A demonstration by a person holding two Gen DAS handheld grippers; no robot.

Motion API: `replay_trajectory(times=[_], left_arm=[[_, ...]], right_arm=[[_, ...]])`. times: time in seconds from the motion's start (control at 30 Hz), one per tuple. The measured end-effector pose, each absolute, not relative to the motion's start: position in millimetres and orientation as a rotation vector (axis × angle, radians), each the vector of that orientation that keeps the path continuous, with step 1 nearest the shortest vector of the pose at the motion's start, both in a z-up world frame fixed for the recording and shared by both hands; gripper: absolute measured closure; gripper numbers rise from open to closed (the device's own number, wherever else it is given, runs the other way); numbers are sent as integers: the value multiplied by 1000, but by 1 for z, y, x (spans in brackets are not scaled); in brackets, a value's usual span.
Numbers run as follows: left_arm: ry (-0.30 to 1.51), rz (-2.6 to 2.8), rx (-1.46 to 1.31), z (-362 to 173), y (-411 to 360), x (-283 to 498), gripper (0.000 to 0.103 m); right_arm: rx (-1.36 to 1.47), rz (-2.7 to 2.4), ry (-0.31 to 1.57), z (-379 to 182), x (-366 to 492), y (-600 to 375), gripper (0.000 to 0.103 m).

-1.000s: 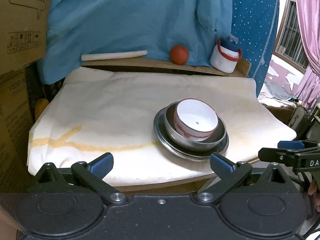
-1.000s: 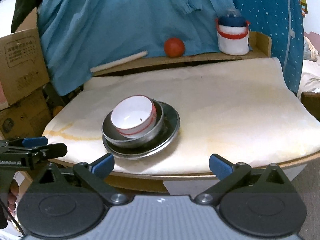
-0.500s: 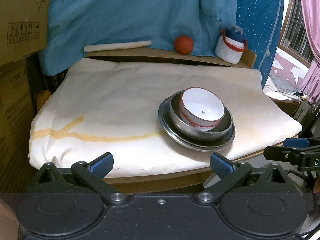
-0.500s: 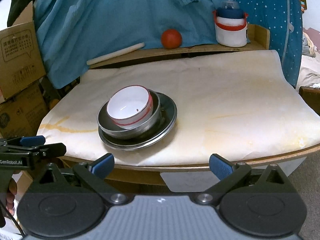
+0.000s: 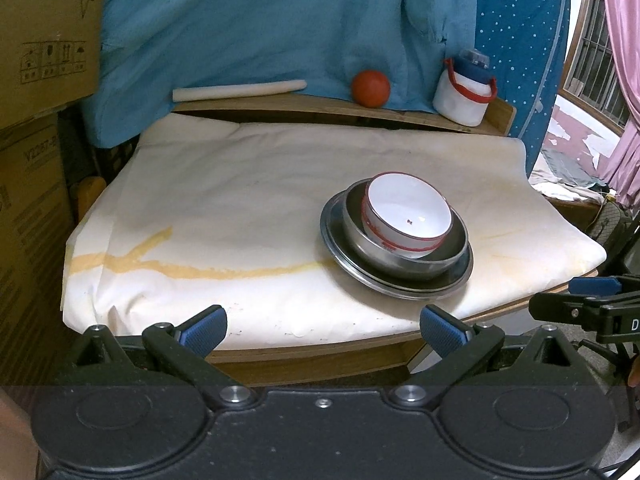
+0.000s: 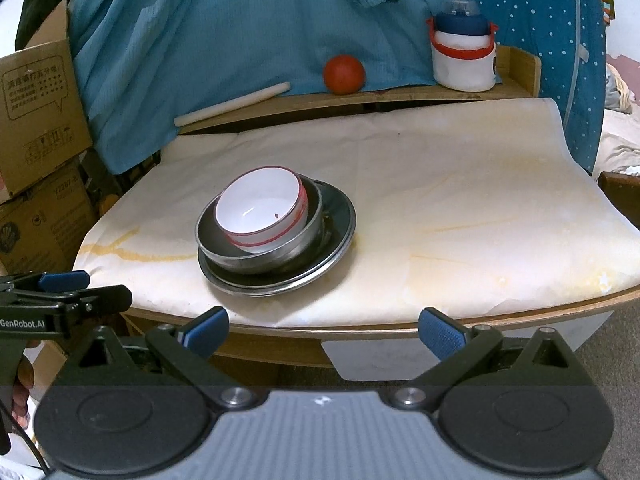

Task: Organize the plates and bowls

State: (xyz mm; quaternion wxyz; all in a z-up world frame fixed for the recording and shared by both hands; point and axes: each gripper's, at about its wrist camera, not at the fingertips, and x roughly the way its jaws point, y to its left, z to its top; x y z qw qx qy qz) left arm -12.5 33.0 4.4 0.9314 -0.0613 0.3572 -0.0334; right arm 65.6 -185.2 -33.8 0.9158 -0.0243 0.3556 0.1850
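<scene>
Cloth-covered table [image 5: 248, 200] now sits farther off: both the left gripper [image 5: 323, 326] and right gripper [image 6: 323, 326] have drawn back, spread and empty, leaving white bowl [image 5: 406, 216], steel bowl [image 5: 400, 258] and plate [image 5: 348, 256] nested, likely finished

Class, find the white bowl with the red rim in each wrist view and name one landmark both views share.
Left wrist view: white bowl right of centre, nested in the steel bowl.
Right wrist view: left of centre, same stack.
Shared landmark: red ball on the back ledge.
</scene>
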Motion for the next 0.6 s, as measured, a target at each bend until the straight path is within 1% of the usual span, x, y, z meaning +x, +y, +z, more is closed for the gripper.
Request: replay_trajectory(times=[0.6], left_arm=[[731,-65,-126,4,32,-14,1]], right_arm=[[-49,380,732,-34,65,-185,0]])
